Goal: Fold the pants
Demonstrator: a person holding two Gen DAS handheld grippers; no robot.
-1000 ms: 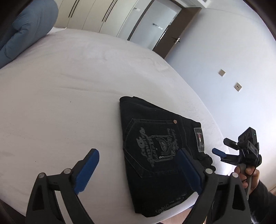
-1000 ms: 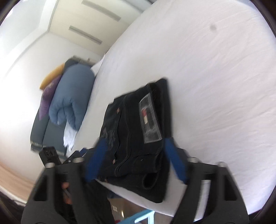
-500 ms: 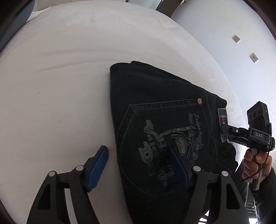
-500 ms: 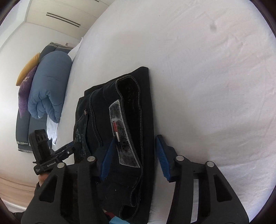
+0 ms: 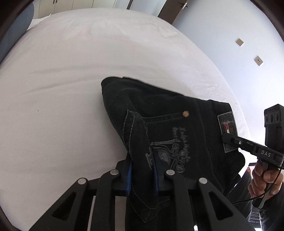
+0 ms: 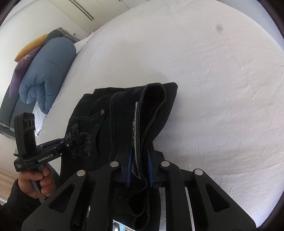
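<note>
Folded black pants (image 5: 159, 110) with grey embroidery on the back pocket lie near the front edge of a white bed (image 5: 71, 71). My left gripper (image 5: 142, 170) has its jaws closing on the near pocket side, and the blue pads pinch the bunched cloth. In the right wrist view my right gripper (image 6: 139, 163) is closing on the waistband edge of the pants (image 6: 156, 106), beside the grey label, with cloth pressed between its pads. Each gripper shows in the other's view: the right gripper (image 5: 225, 138) at the label, the left gripper (image 6: 66, 141) at the pocket.
A rolled blue duvet (image 6: 46, 74) with purple and yellow pillows lies at the head of the bed. A wall with two switch plates (image 5: 239, 42) and a door (image 5: 170, 10) stand beyond. White sheet stretches past the pants. A hand (image 5: 264, 181) grips the other handle.
Both grippers came in over the pants and went from wide open to pinched on the cloth, the left at the pocket side, the right at the waistband. The cloth now bunches up between the pads.
</note>
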